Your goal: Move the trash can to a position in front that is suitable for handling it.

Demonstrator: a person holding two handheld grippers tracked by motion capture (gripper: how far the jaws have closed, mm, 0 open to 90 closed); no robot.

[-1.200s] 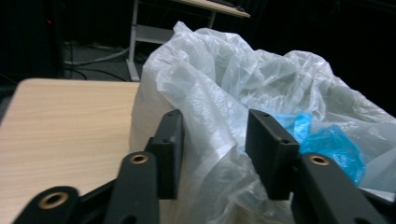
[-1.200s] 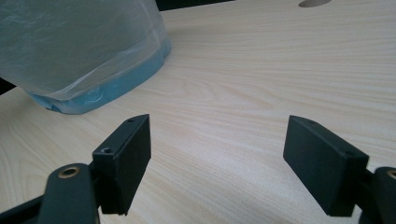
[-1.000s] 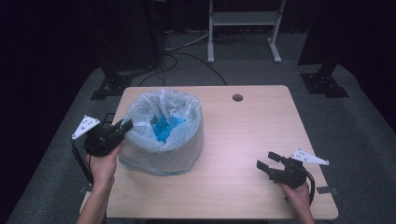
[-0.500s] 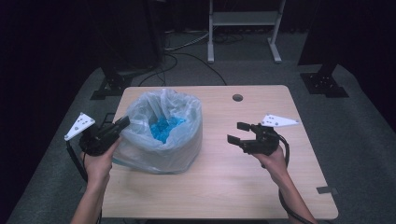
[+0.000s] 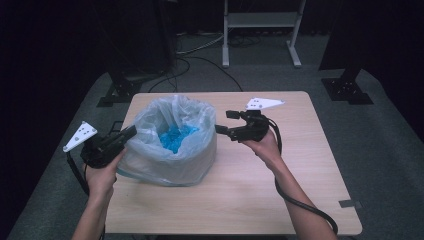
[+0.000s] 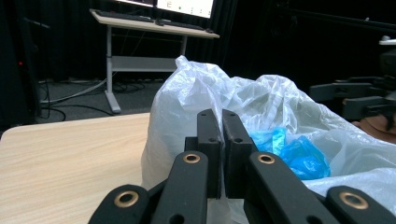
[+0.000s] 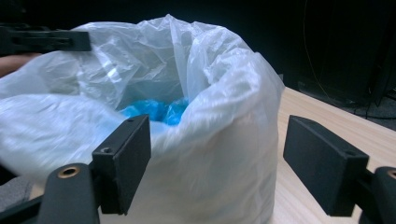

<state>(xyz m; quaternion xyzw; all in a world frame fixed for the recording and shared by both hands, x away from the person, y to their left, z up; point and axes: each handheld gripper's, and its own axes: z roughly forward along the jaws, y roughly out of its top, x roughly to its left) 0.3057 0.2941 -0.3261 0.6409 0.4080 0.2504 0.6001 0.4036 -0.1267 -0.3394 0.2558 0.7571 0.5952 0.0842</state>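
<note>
So we've got the left gripper (image 5: 131,133) fingers clenched on the plastic bag's (image 5: 172,150) rim at the table's (image 5: 310,165) left, right gripper (image 5: 224,121) fingers spread wide beside it.

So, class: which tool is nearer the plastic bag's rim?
Left. The left tool is shut at the plastic bag's left rim, apparently pinching it; the right tool hangs open just off its right rim, not touching.
</note>
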